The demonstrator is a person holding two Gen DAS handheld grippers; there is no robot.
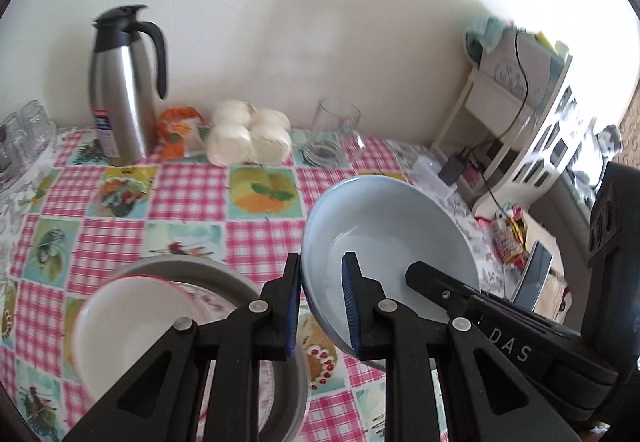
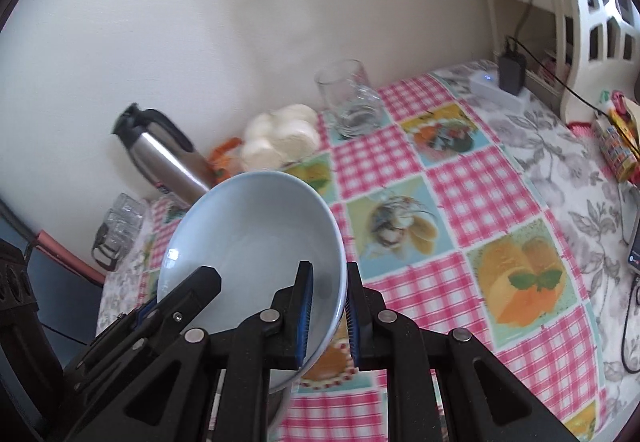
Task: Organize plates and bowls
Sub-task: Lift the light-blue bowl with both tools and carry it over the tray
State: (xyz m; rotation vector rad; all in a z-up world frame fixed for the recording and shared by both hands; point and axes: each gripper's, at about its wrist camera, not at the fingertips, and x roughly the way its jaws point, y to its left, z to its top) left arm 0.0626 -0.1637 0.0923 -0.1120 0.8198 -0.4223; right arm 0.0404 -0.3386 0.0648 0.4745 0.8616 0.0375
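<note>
Home dining spot: checked fruit-print tablecloth (image 1: 192,185), steel thermos jug (image 1: 120,89), drinking glass (image 2: 346,101), cluttered shelf (image 1: 520,97).

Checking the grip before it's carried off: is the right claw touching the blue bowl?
Touching. The right wrist view shows the right claw with one blue pad on each side of the blue bowl rim, pinching it.

Close wrist views, shared bowl (image 1: 384,226)

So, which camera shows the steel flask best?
The left wrist view: the flask appears upright and whole there, with lid, handle and label visible, though slightly blurred. In the right wrist view the flask looks smaller and slanted, and the blue bowl hides its base.
</note>
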